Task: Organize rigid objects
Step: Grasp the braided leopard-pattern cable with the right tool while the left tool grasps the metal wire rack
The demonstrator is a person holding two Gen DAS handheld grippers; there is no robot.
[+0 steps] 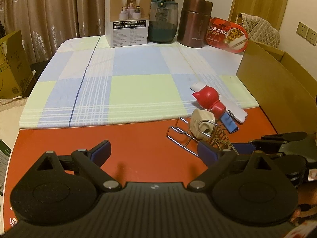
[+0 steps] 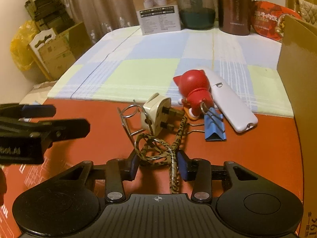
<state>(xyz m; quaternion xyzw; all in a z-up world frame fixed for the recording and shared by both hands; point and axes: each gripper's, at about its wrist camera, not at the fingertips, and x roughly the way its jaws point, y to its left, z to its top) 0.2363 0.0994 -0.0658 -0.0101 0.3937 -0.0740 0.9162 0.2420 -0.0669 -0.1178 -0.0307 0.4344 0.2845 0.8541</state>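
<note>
Patterned cord point(image 2: 158, 154) loops between the right hand-held gripper point(image 2: 158, 165) pads, partly closed; left hand-held gripper point(image 1: 154, 152) gapes wide, empty.

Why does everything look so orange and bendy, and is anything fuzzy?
Left wrist view: warm, dim room light tints everything; the fisheye lens bends the edges of the red tabletop and darkens the corners; the open left gripper casts a soft shadow. Right wrist view: same orange tint; the tall brown metal flask at the back looks a little soft, while the leopard-patterned cable between the right gripper's pads is sharp.
</note>
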